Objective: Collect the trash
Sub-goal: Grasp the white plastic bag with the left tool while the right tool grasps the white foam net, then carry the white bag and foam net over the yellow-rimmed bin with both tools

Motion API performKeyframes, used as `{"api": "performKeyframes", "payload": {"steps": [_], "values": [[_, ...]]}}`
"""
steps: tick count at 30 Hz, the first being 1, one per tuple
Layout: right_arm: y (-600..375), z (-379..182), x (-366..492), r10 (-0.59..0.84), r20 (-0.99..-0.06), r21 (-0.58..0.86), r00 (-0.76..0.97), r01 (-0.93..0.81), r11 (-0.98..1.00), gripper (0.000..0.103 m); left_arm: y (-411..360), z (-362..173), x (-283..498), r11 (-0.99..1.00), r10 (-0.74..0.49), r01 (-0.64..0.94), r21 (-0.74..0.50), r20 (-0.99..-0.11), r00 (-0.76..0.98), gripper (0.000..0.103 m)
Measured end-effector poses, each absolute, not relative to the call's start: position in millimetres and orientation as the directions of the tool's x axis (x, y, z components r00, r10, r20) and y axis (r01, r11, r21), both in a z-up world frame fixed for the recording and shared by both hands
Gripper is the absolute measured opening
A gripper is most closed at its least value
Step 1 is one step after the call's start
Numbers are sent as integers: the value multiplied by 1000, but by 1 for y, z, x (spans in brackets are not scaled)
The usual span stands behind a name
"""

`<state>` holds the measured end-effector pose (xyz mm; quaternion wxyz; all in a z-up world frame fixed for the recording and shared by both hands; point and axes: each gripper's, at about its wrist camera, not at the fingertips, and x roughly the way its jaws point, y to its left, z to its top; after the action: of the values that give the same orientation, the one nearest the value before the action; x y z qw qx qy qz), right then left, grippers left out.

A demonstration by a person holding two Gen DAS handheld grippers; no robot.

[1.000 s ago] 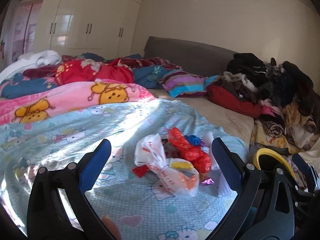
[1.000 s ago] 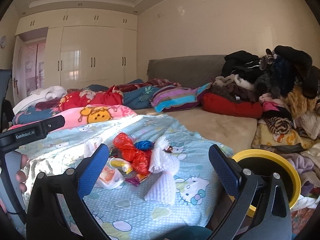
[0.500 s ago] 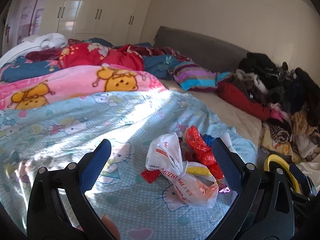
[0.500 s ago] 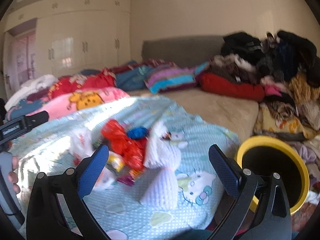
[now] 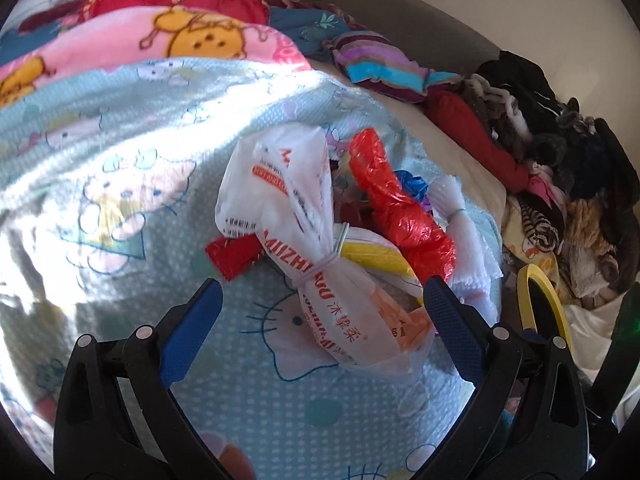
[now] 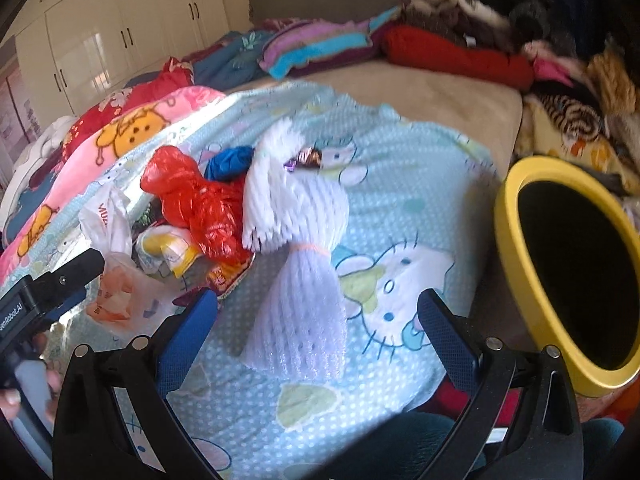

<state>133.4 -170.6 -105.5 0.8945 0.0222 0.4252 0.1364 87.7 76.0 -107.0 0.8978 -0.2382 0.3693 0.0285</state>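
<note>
Trash heap, gathered on a pale blue cartoon-cat blanket (image 5: 120,200) near the bed's corner: white printed plastic bag (image 5: 320,264), tied at the middle with a band; red plastic bag (image 5: 400,216), twisted, touching it; white foam net sleeve (image 6: 296,280), banded at the waist; blue scrap (image 6: 230,162) behind; yellow-and-white wrapper (image 6: 168,252). Left gripper (image 5: 320,312) is held spread wide before the white bag, nothing gripped. Right gripper (image 6: 316,316) is likewise spread wide before the foam sleeve, empty. Yellow-rimmed bin (image 6: 516,248) is seen just beside the bed. Clothing pile (image 5: 560,184) is heaped beyond.
</note>
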Motion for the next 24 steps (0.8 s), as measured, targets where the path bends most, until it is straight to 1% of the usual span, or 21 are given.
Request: {"api": "performKeyframes", "payload": {"steps": [2, 4, 5, 9, 11, 12, 13, 14, 16, 17, 19, 21, 24], "values": [[-170, -110, 135, 274, -770, 171, 576, -228, 959, 97, 78, -109, 88, 870, -146, -229, -437, -671, 727, 92], [-170, -113, 135, 287, -775, 185, 563, -232, 955, 94, 82, -112, 89, 837, -185, -235, -494, -660, 729, 91], [-171, -113, 135, 295, -776, 195, 557, -233, 953, 86, 84, -114, 89, 823, -198, -240, -515, -656, 729, 89], [-175, -120, 137, 343, -787, 254, 513, -237, 938, 63, 86, -121, 94, 788, -238, -253, -561, -658, 715, 78], [-176, -122, 137, 363, -789, 276, 496, -241, 930, 44, 85, -123, 95, 782, -252, -250, -571, -656, 712, 72], [-177, -122, 136, 369, -786, 283, 496, -241, 928, 37, 84, -123, 96, 782, -256, -247, -573, -655, 711, 67], [-179, -120, 135, 379, -777, 292, 503, -245, 924, 33, 83, -123, 97, 781, -263, -241, -576, -653, 711, 60], [-180, -118, 133, 382, -768, 294, 513, -247, 923, 32, 82, -122, 97, 782, -268, -232, -578, -648, 713, 57], [-184, -113, 128, 381, -751, 291, 539, -249, 924, 30, 79, -121, 97, 791, -268, -220, -570, -647, 714, 39], [-185, -110, 125, 378, -743, 285, 553, -249, 926, 30, 78, -121, 96, 795, -267, -220, -566, -650, 711, 36], [-187, -105, 121, 363, -729, 270, 581, -243, 932, 30, 77, -120, 97, 797, -271, -215, -564, -653, 707, 31], [-191, -100, 117, 345, -712, 252, 612, -236, 939, 30, 77, -118, 94, 805, -267, -210, -555, -655, 707, 30], [-199, -94, 113, 326, -691, 236, 645, -224, 946, 30, 78, -107, 87, 814, -267, -183, -551, -635, 725, 29]]}}
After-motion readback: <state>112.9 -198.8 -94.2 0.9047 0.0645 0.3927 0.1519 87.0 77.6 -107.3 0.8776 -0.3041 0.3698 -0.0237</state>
